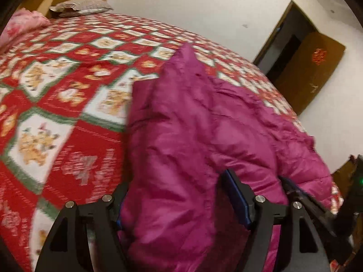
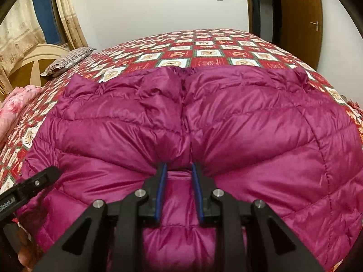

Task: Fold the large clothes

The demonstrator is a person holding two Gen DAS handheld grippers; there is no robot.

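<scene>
A magenta quilted down jacket (image 2: 226, 117) lies spread on the bed, its front opening running up the middle. My right gripper (image 2: 178, 165) is shut on the jacket's near edge at that opening, and creases fan out from its blue pads (image 2: 161, 190). In the left wrist view a thick fold of the jacket (image 1: 181, 124) bulges up between the jaws of my left gripper (image 1: 177, 176). It covers the left finger, while the right pad (image 1: 238, 199) shows bare blue beside the cloth. The jaws stand wide. The left gripper's body (image 2: 34, 185) shows at the lower left of the right wrist view.
The bed carries a red, white and green patchwork quilt (image 1: 68, 90). A striped pillow (image 2: 68, 60) and a pink blanket (image 2: 15, 104) lie at the head end by the cream headboard (image 2: 34, 63). A brown door (image 2: 299, 22) stands open beyond the bed's far side.
</scene>
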